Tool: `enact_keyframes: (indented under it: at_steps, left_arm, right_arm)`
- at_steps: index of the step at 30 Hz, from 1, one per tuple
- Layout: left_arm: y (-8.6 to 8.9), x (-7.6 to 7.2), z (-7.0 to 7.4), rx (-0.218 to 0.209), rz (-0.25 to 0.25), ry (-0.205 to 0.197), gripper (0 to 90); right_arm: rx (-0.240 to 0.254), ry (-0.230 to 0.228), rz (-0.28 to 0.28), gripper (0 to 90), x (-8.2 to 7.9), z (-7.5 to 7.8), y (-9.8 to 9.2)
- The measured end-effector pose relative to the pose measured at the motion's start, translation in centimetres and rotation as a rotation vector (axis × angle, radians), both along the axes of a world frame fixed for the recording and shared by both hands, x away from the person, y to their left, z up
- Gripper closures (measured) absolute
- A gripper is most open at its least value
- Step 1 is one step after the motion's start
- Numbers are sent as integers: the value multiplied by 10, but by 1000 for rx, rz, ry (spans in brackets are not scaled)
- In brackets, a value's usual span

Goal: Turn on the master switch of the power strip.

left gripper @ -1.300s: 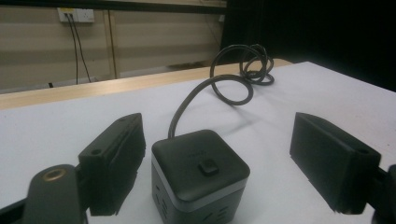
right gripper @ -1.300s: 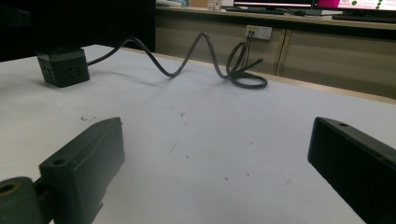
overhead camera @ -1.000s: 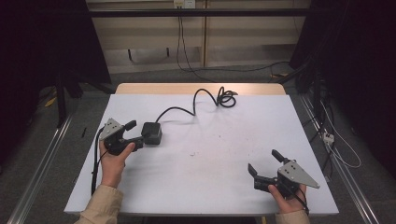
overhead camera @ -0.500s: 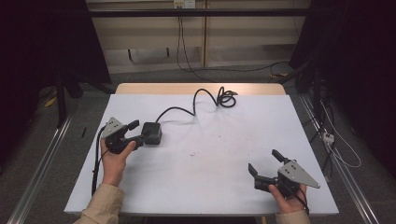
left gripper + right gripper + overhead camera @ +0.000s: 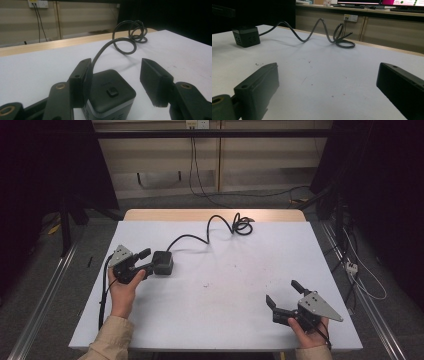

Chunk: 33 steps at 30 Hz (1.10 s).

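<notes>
One white worktop (image 5: 220, 310) carries everything, broad and mostly bare across its middle and near edge, with a wooden strip along the far edge. Its black cable (image 5: 210, 227) runs from the far coil (image 5: 242, 225) in loose loops to the black cube power strip (image 5: 163, 262) on the left side. Around that cube sits the left tool (image 5: 148, 260), its jaws having just been closing: one pad lies against the cube's side, the other stands just off it. Faint lettering on the cube's top is unreadable. Well apart, near the front right corner, the right tool (image 5: 284, 292) gapes wide with nothing between its jaws.
</notes>
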<state>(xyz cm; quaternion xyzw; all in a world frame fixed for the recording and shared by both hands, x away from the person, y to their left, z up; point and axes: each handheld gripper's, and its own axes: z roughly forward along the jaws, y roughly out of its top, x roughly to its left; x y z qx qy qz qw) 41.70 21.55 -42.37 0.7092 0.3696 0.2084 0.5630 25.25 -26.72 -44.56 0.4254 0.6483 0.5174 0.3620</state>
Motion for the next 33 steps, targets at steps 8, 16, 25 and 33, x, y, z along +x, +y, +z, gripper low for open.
enact_keyframes:
  at_steps: [8,16,25,33]
  left_arm:
    - [1,1,0,0,2,8,463]
    - [-1,3,-2,8,-3,22,499]
    - [-3,4,-1,28,-3,26,548]
    - [-2,6,-2,30,4,37,602]
  right_arm:
    - [-1,-3,0,38,0,0,0]
    - [-1,-3,2,39,0,1,0]
    - [-1,-5,-5,38,0,1,-1]
    - [-1,-5,-5,39,0,1,-1]
